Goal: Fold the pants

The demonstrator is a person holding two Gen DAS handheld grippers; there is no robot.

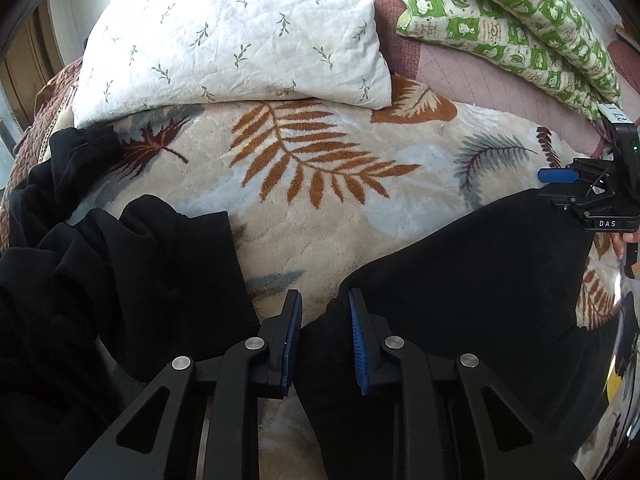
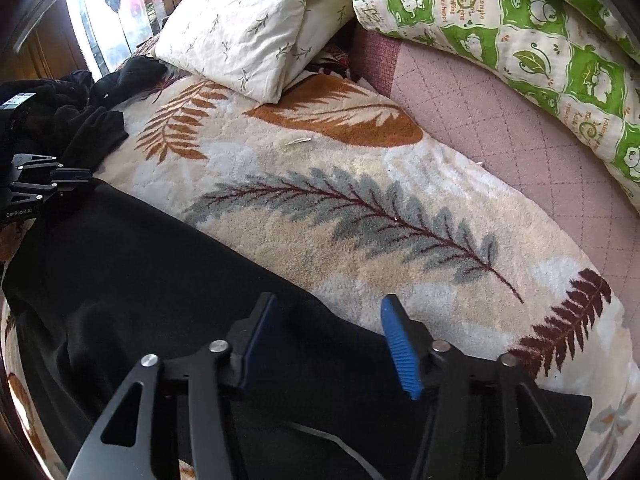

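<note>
Black pants [image 1: 472,264] lie flat on a leaf-patterned blanket [image 1: 320,168] on a bed. In the left wrist view my left gripper [image 1: 325,300] is open and empty, low over the pants' near edge. More black clothing [image 1: 120,264] is bunched at the left. My right gripper [image 1: 560,176] shows at the far right, at the pants' other end. In the right wrist view my right gripper [image 2: 328,306] is open and empty over the pants [image 2: 152,280], near their far edge. My left gripper [image 2: 72,178] shows at the left.
A white leaf-print pillow [image 1: 232,36] lies at the back of the blanket. A green and white quilt [image 2: 520,40] is piled on a pink quilted sheet [image 2: 500,128] at the right. A window [image 2: 116,4] is at the back left.
</note>
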